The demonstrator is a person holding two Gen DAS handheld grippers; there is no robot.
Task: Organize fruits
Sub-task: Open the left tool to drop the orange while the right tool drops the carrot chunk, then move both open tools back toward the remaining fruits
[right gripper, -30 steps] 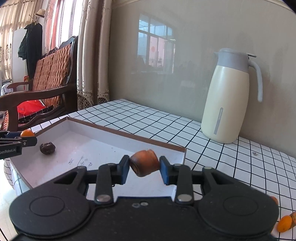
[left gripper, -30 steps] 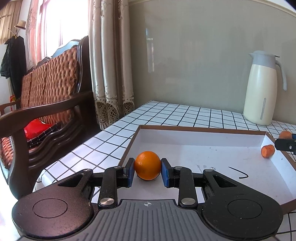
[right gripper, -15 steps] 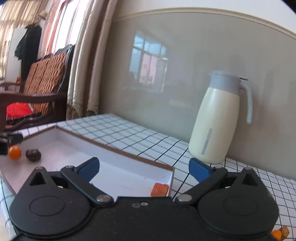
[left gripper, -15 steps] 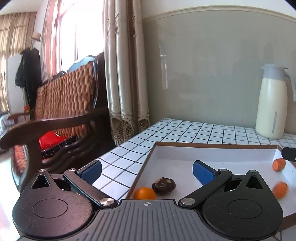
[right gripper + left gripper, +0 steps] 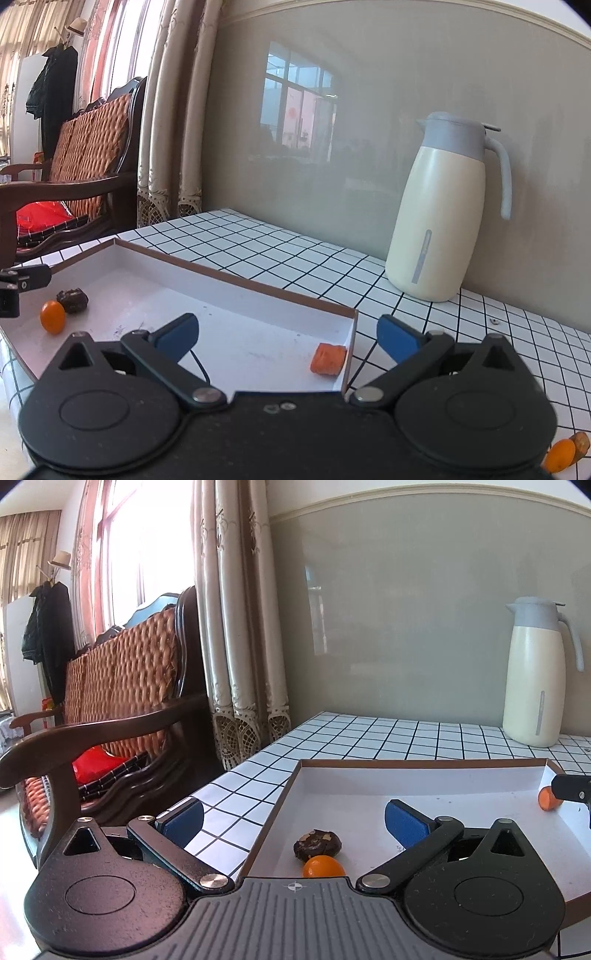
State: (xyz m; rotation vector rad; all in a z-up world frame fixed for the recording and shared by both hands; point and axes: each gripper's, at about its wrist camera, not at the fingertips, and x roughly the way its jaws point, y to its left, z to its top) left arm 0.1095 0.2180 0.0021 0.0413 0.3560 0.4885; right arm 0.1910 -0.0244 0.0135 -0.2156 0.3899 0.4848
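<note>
A white tray with a brown rim (image 5: 424, 764) (image 5: 236, 277) lies on the tiled table. A small orange fruit (image 5: 323, 866) (image 5: 53, 312) and a dark brown fruit (image 5: 317, 844) (image 5: 72, 300) lie in its left corner. An orange carrot-like piece (image 5: 328, 359) (image 5: 548, 798) lies in its right corner. My left gripper (image 5: 293, 821) is open and empty above the orange fruit. My right gripper (image 5: 286, 338) is open and empty above the carrot piece.
A cream thermos jug (image 5: 539, 672) (image 5: 443, 210) stands at the back of the table. Two orange pieces (image 5: 563, 452) lie on the table at the far right. A wooden sofa (image 5: 110, 716) and curtains (image 5: 236, 627) stand left of the table.
Both grippers opened and drew back. The orange fruit left my left gripper and lies beside the dark fruit. The carrot piece left my right gripper and lies in the tray's right corner.
</note>
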